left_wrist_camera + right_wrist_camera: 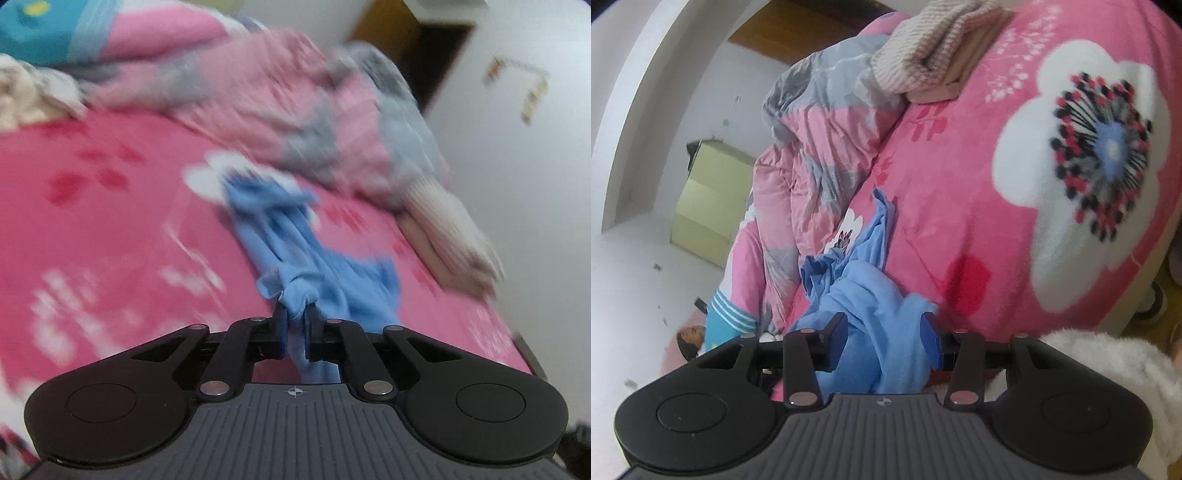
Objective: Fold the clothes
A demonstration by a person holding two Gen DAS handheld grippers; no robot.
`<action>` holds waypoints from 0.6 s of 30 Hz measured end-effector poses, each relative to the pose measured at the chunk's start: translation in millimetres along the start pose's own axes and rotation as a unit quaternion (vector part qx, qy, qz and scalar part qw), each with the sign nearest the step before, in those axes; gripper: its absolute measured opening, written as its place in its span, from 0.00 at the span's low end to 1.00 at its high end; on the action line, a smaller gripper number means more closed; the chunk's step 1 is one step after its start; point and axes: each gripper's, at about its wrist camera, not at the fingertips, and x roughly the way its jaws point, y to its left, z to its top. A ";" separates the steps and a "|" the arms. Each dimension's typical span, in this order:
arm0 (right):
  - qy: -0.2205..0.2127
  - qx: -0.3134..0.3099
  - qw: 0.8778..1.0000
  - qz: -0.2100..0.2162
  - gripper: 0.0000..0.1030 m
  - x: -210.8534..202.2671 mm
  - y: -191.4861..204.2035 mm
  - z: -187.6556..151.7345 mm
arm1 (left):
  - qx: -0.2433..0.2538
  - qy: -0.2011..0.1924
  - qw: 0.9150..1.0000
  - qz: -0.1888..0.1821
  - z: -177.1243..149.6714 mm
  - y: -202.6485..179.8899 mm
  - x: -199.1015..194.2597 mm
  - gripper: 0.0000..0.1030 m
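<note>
The blue garment (291,236) lies bunched in a long rope on the pink flowered bedspread (103,206), running away from the crumpled quilt (295,107) at the far side of the bed toward the near edge. The left gripper (295,314) is clamped tight on a small knot of its fabric, the jaws nearly meeting with cloth squeezed out above them; pinching so little cloth suggests a corner or hem is being picked out so the piece can be drawn straight. The left view is smeared, so finer details of the cloth there cannot be read. The right gripper (886,332) has a thick wad of the same garment between its jaws, which stand half apart; the cloth fills the gap and touches both fingers, so it reads as held by its bulk. Two holds on one garment would let it be lifted and spread flat on the open bedspread beside the quilt, which folding needs first. A folded striped cloth (934,51) sits just beside the quilt, probably set aside as finished. A white fluffy sleeve (1108,362) shows behind the right gripper.
</note>
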 end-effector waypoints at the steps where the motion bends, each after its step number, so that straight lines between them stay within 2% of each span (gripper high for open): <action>1: 0.002 -0.012 1.000 -0.002 0.45 3.1 5.0 2.1 | -0.009 -0.016 1.000 0.015 9.2 9.5 -1.5 0.06; 5: 0.007 -0.078 0.997 -0.010 0.45 20.0 32.6 15.6 | -0.034 -0.066 0.995 0.070 43.2 45.2 -2.0 0.06; 8: 0.016 -0.146 0.989 -0.010 0.47 41.7 59.3 32.1 | -0.041 -0.088 0.990 0.102 66.1 62.9 0.9 0.06; 9: 0.021 -0.171 0.985 -0.009 0.50 50.7 68.9 38.2 | -0.036 -0.095 0.988 0.115 74.5 66.0 2.4 0.05; 12: 0.039 -0.242 0.969 -0.005 0.72 85.0 96.1 55.8 | -0.018 -0.115 0.982 0.149 99.8 74.9 6.9 0.05; 14: 0.056 -0.284 0.957 -0.003 0.80 115.3 111.9 66.9 | -0.004 -0.109 0.980 0.166 112.6 77.8 10.2 0.05; 15: 0.068 -0.296 0.953 -0.005 0.87 133.2 116.1 72.3 | -0.003 -0.092 0.982 0.164 116.6 79.7 13.4 0.05; 18: 0.097 -0.323 0.941 -0.014 0.93 186.0 124.4 86.5 | -0.007 -0.040 0.989 0.145 119.9 84.9 19.5 0.07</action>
